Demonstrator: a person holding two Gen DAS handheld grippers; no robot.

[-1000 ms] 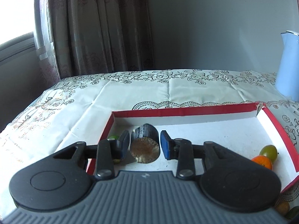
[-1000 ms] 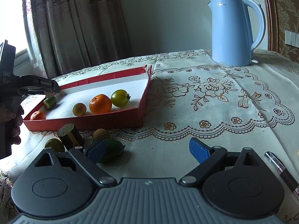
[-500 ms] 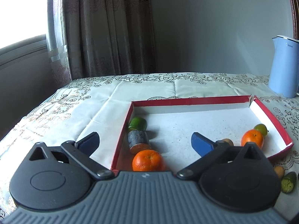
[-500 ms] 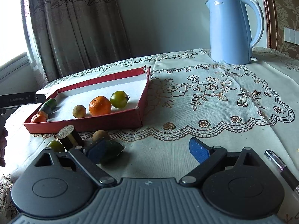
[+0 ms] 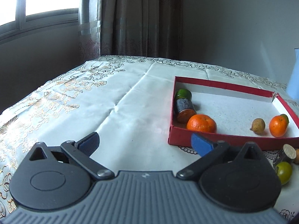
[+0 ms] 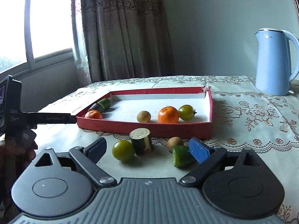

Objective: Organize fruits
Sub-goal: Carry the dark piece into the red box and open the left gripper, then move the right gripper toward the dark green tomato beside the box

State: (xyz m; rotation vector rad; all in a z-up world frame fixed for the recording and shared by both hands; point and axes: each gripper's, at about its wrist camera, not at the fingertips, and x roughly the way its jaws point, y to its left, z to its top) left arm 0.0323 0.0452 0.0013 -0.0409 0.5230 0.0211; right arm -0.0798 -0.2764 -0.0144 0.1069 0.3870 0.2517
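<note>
A floral lace cloth [image 6: 252, 112] covers the surface by a curtained window [image 6: 50, 18]. Both tools, left [image 5: 144, 142] and right [image 6: 147, 149], gape empty. Fruits lie in the red box [image 6: 145, 128] and just before it.

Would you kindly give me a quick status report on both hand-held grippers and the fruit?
Left hand-held gripper open, empty. Right hand-held gripper open, empty. Six pieces in red tray; green tomato nearest, loose on cloth. Nothing blocking.
</note>
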